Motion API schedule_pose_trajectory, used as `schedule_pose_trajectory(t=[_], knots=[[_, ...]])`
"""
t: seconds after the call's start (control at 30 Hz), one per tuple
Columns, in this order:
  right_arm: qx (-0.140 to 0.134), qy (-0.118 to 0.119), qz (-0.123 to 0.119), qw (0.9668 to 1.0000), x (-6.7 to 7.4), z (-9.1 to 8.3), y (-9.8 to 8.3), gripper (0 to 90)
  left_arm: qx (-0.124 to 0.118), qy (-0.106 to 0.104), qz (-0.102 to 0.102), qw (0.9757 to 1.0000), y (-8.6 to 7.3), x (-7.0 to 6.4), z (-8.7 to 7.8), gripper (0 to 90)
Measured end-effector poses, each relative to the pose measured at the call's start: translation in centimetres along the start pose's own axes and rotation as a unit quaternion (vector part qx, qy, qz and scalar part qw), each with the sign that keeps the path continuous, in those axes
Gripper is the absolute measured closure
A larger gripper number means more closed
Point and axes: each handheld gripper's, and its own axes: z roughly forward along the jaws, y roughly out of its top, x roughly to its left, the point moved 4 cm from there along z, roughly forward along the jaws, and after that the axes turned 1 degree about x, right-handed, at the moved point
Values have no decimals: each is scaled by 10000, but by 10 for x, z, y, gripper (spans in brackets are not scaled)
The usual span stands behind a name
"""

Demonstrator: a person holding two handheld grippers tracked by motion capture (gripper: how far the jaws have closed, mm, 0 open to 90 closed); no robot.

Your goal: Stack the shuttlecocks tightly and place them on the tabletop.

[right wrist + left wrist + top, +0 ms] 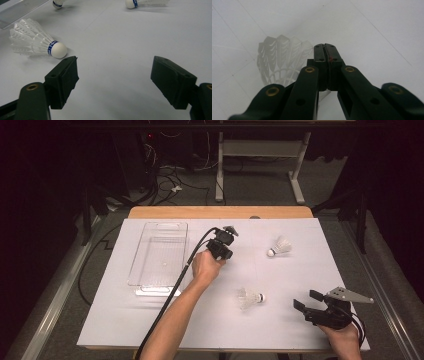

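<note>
My left gripper (222,245) is held near the middle of the white sheet, just right of the clear tray (136,270). In the left gripper view its jaws (325,46) are pressed together, with the rim of a white feather shuttlecock (277,60) running into the seam between them. Near the front right corner my right gripper (306,299) rests open; its jaws (115,75) stand wide with bare sheet between them. A second shuttlecock (249,298) (37,40) lies just left of that gripper, cork toward it. A third shuttlecock (280,246) (147,2) lies farther back on the right.
The clear plastic tray lies on the left half of the sheet with nothing in it. The white sheet (165,320) covers a wooden table (220,212). A black cable (170,295) trails along the person's left forearm to the front edge.
</note>
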Motion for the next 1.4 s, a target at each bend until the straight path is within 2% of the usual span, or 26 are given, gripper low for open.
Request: schedule_pose_trajectory(t=[0.43, 0.83, 1.4], knots=[[16, 4, 15, 10000, 0, 0, 0, 222, 80, 94, 74, 9999, 1, -8, 12, 888], [21, 11, 7, 10000, 0, 1, 0, 222, 185, 176, 241, 9994, -1, -17, 24, 885], [30, 12, 18, 10000, 0, 1, 0, 222, 249, 251, 397, 9986, -3, -17, 27, 886]])
